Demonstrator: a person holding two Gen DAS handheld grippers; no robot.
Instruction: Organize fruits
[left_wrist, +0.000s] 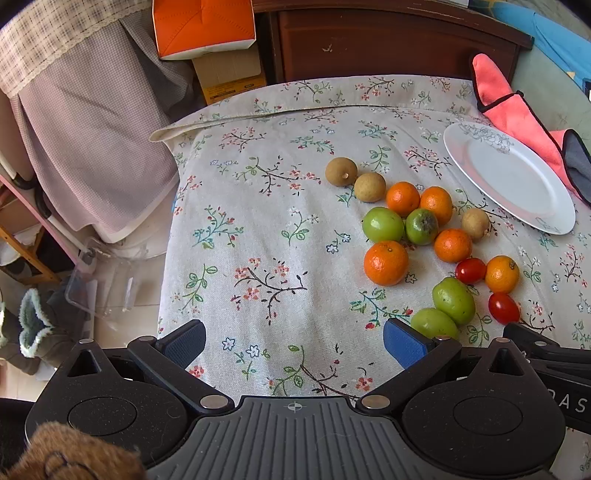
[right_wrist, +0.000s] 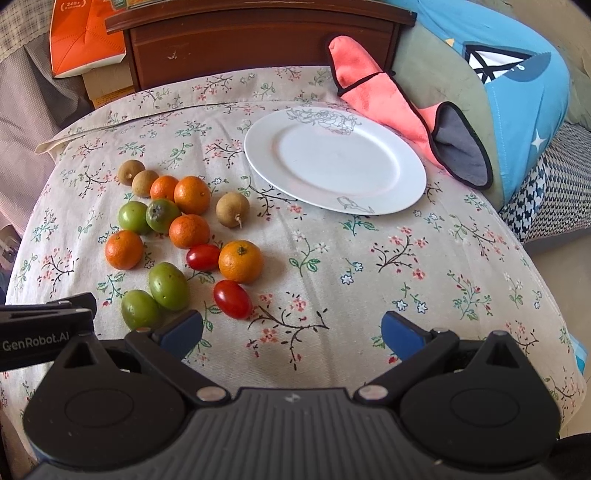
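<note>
Fourteen small fruits cluster on the floral-clothed table: five oranges, four green ones, three brown, two glossy red tomatoes (oval), left of a bare white plate. Left gripper and right gripper hover, fingers spread wide, holding nothing.

A white plate with grey flower drawings on its rim is seen lying flat and bare. To its left, well clear of the rim, five oranges, four green fruits, three brown fruits and two red tomatoes are clustered loosely, several touching.
</note>
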